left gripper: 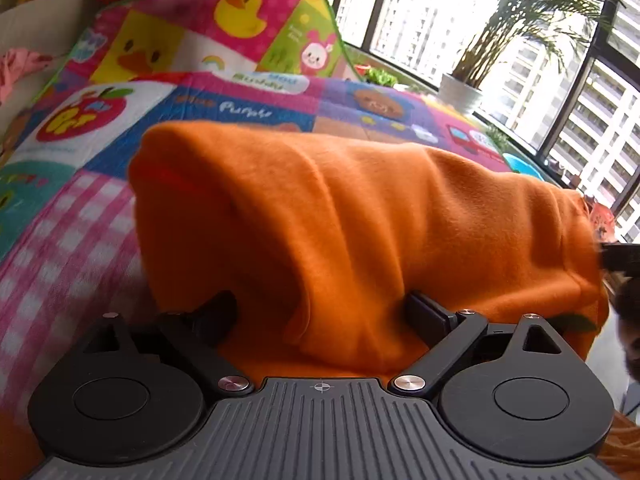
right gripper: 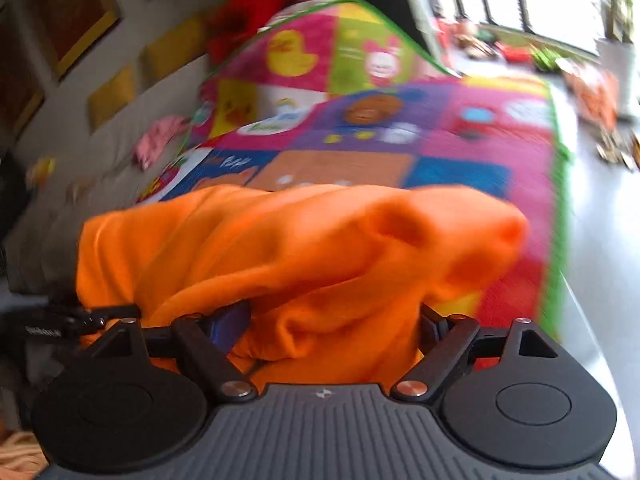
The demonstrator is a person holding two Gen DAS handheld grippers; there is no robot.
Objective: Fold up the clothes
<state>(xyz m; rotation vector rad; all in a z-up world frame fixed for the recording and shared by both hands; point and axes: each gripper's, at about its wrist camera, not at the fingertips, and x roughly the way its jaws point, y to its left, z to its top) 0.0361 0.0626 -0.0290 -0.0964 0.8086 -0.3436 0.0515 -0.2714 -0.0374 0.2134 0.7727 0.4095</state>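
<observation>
Orange garment point(left gripper: 360, 216) bunched on play mat point(left gripper: 80, 208), its green edge beside bare floor point(right gripper: 600, 248).

— What is spread under everything?

— A patchwork play mat point(left gripper: 248, 108) in bright squares: a yellow duck point(left gripper: 239, 9), a pink rabbit point(left gripper: 316, 54), a red apple point(left gripper: 86, 114), a brown bear face point(left gripper: 376, 102). Its near left part is pink and white check. The far end of the mat rises upward, edged in green.

— And beyond it?

— To the far right, a white pot point(left gripper: 460, 92) with a tall palm point(left gripper: 536, 8), in front of large dark-framed windows point(left gripper: 436, 16) with apartment blocks outside. To the far left, a crumpled pink cloth point(left gripper: 20, 68) lies on a pale surface.

— Anything on the wall?

— In the right wrist view, yellow-framed panels point(right gripper: 68, 12), blurred, and something red point(right gripper: 244, 16) behind the mat's raised end.
</observation>
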